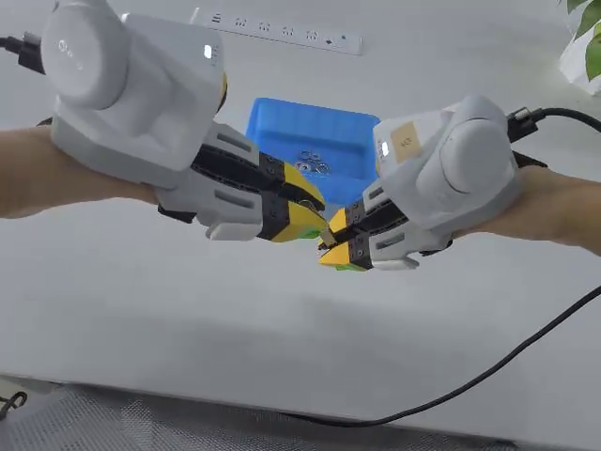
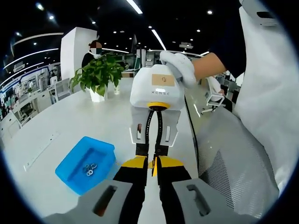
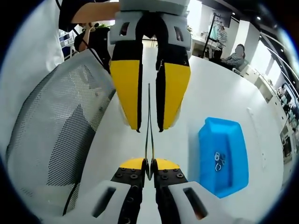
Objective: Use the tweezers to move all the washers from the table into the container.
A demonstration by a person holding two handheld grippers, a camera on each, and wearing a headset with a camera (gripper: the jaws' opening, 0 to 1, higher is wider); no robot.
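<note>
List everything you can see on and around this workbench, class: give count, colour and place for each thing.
washers: several, silver, lying inside the container
container: one, blue, on the table beyond the grippers
tweezers: one pair, silver, held in the right gripper, tips between the left gripper's jaws
table: one, white, under everything
power strip: one, white, at the table's far edge
plant: one, green in a white pot, at the table's far end
cable: one, black, trailing across the table from the right gripper
chair: one, grey mesh, beside the table
left gripper: one, white with yellow-tipped black jaws, slightly open
right gripper: one, same colours, shut on the tweezers
</note>
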